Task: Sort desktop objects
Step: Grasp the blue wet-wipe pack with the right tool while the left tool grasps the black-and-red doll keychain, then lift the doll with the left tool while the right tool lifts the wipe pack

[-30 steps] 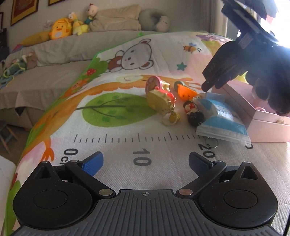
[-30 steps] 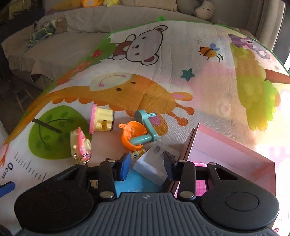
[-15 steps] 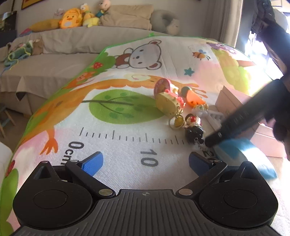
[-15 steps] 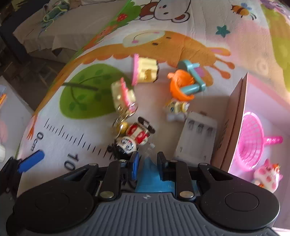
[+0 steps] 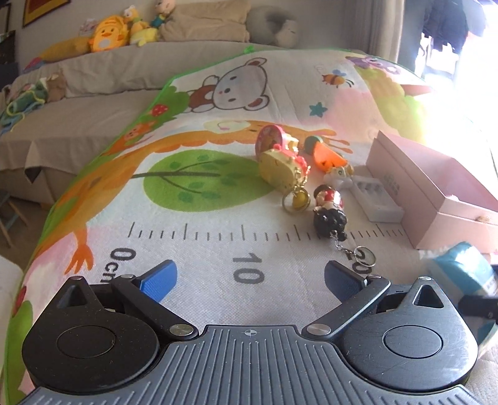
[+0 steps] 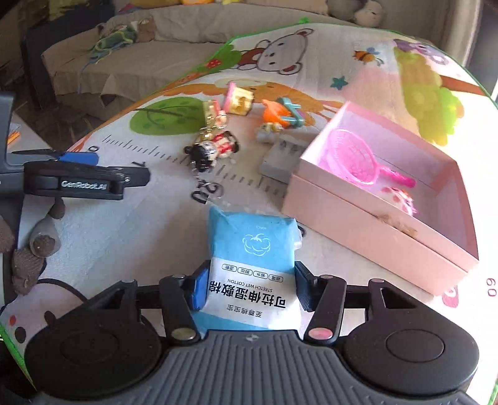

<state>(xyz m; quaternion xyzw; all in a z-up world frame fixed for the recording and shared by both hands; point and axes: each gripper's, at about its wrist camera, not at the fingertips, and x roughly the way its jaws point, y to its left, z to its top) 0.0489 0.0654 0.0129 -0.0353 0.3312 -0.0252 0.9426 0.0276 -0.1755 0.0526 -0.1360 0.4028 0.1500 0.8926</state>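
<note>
My right gripper (image 6: 250, 288) is shut on a blue and white wet-wipe pack (image 6: 252, 249), held above the mat just in front of the open pink box (image 6: 367, 230). The box holds a pink strainer (image 6: 354, 159) and a small pink toy (image 6: 401, 199). The pack's edge shows in the left wrist view (image 5: 460, 271). My left gripper (image 5: 249, 274) is open and empty, low over the mat's ruler print. Ahead of it lie a black-haired doll keychain (image 5: 330, 212), a yellow keychain toy (image 5: 280, 168), an orange toy (image 5: 330, 155) and a white tray (image 5: 376, 199) beside the pink box (image 5: 435, 193).
The cartoon play mat (image 5: 186, 187) covers the table. A grey sofa with plush toys (image 5: 109, 28) stands behind it. My left gripper also shows in the right wrist view (image 6: 77, 183) at the left. The mat's left edge drops to the floor.
My right gripper has lifted the wipe pack off the pile and pulled it back toward the near side, in front of the pink box. The left gripper stays open, nearly still.
</note>
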